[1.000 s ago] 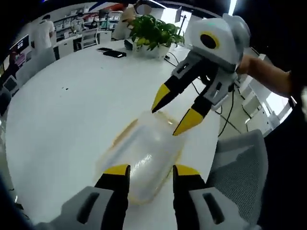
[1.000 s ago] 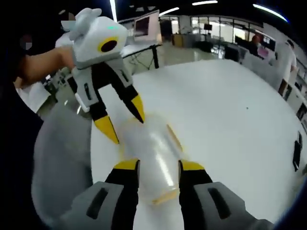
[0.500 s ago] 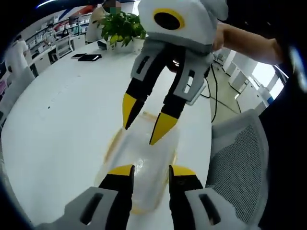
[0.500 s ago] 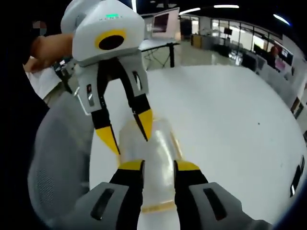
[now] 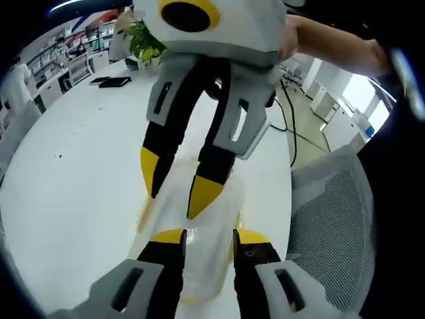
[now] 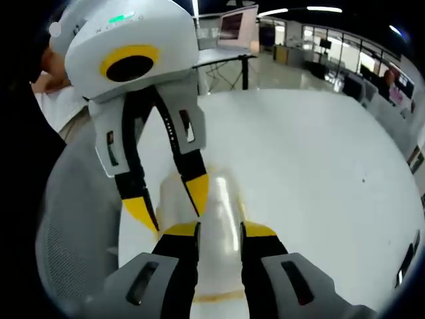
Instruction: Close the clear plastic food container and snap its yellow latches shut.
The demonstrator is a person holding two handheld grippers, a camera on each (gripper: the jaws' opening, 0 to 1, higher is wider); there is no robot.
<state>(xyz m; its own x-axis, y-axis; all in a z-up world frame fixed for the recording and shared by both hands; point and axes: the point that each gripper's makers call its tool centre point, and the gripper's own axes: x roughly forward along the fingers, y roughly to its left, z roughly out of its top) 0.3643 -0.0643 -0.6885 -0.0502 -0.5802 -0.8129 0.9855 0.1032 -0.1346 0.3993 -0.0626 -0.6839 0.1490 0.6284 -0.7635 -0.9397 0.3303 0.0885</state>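
The clear plastic container (image 5: 202, 222) lies on the white table (image 5: 80, 153), lid on, with a yellow latch (image 5: 142, 214) showing along its left side. My left gripper (image 5: 208, 239) is open, its yellow tips just over the container's near end. My right gripper (image 5: 178, 186) faces it from above, also open, tips over the far half of the lid. In the right gripper view the container (image 6: 219, 199) runs under my right gripper (image 6: 219, 232). The left gripper (image 6: 169, 203) hangs close above it. A yellow latch (image 6: 214, 296) shows between the jaw bases.
A grey mesh chair (image 5: 332, 219) (image 6: 73, 219) stands at the table edge beside the container. A potted plant (image 5: 143, 36) and dark flat items (image 5: 114, 81) sit at the far side of the table. A person's arm (image 5: 332, 46) holds the right gripper.
Both grippers have closed in on each other over the container, so each looms larger in the other's view. Their jaws have narrowed slightly. The container has stayed put.
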